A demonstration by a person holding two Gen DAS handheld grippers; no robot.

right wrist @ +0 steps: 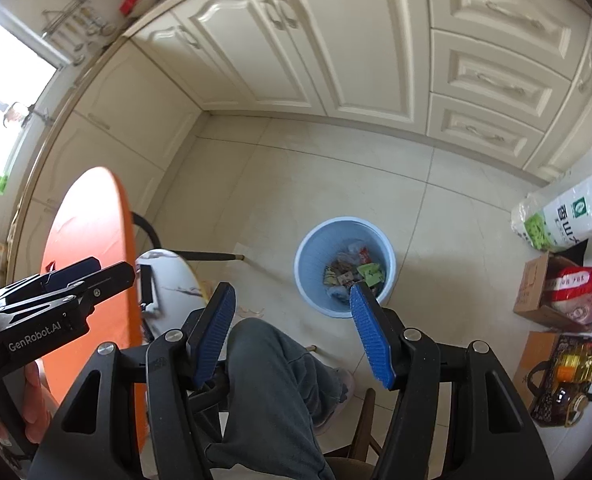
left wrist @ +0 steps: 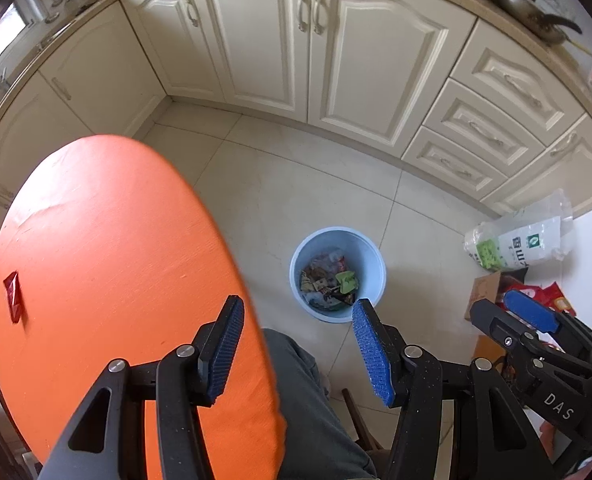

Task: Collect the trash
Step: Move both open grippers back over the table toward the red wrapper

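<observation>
Left tool (left wrist: 298, 344) is held with pads spread, nothing between them, partly over the orange table (left wrist: 108, 240). Right tool (right wrist: 292, 332) is likewise spread and empty above the person's knee (right wrist: 272, 364). Blue bin (left wrist: 338, 274) stands on the floor tiles, wrappers (left wrist: 328, 280) piled inside. A red wrapper (left wrist: 13, 297) lying near the table's left edge is seen only in the left view. A boxed oil bottle (right wrist: 580, 364) is seen only in the right view.
</observation>
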